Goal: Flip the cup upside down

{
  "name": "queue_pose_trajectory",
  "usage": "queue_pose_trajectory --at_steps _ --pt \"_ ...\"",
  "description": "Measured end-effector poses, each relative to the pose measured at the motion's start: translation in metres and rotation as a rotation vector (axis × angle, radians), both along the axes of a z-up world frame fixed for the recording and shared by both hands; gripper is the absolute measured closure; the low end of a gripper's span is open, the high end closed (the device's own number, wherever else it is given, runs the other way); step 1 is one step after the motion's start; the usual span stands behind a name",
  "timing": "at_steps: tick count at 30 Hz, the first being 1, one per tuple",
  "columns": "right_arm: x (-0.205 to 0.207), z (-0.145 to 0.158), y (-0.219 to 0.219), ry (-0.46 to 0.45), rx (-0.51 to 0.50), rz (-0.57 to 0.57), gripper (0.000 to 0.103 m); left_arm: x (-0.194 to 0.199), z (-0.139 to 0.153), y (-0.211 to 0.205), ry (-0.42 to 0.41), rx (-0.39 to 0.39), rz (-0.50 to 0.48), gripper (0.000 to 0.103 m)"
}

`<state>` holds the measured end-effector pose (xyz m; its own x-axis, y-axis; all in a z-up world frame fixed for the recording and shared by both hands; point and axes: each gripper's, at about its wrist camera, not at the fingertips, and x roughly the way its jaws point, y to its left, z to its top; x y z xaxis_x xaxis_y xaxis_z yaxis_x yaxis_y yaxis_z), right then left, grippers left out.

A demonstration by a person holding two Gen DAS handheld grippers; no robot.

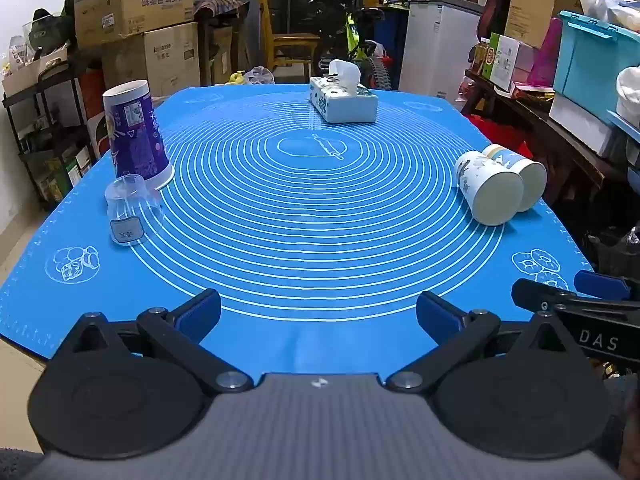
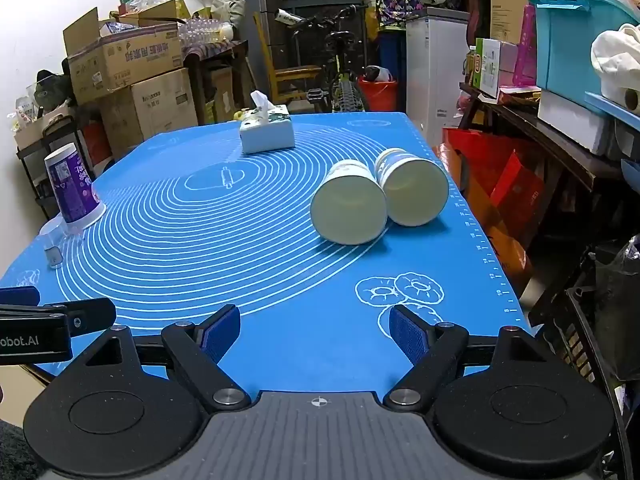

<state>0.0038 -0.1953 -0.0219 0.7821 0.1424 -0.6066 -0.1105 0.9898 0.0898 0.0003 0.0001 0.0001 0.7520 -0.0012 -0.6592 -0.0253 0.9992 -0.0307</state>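
Observation:
Two white paper cups lie on their sides, side by side, at the right of the blue mat (image 1: pixel 320 216): the nearer cup (image 1: pixel 486 188) (image 2: pixel 348 204) and the farther cup (image 1: pixel 520 174) (image 2: pixel 410 188), mouths facing me. A purple paper cup (image 1: pixel 136 136) (image 2: pixel 74 190) stands upside down at the left. A clear plastic cup (image 1: pixel 130 210) (image 2: pixel 54 242) stands upside down in front of it. My left gripper (image 1: pixel 318 314) is open and empty above the mat's near edge. My right gripper (image 2: pixel 316 332) is open and empty, near the front right; it also shows in the left wrist view (image 1: pixel 576 296).
A tissue box (image 1: pixel 344 98) (image 2: pixel 267 130) stands at the far middle of the mat. Cardboard boxes (image 1: pixel 136 12) and shelves crowd the left. A shelf with a turquoise bin (image 1: pixel 592 64) runs along the right. A bicycle (image 1: pixel 356 40) stands behind the table.

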Motion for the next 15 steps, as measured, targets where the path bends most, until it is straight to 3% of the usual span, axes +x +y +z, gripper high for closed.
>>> queue_pose_trajectory --at_steps 15 --pt "0.0002 -0.0011 0.0 0.004 0.0 0.0 0.019 -0.0007 0.0009 -0.0006 -0.015 -0.008 -0.027 0.0"
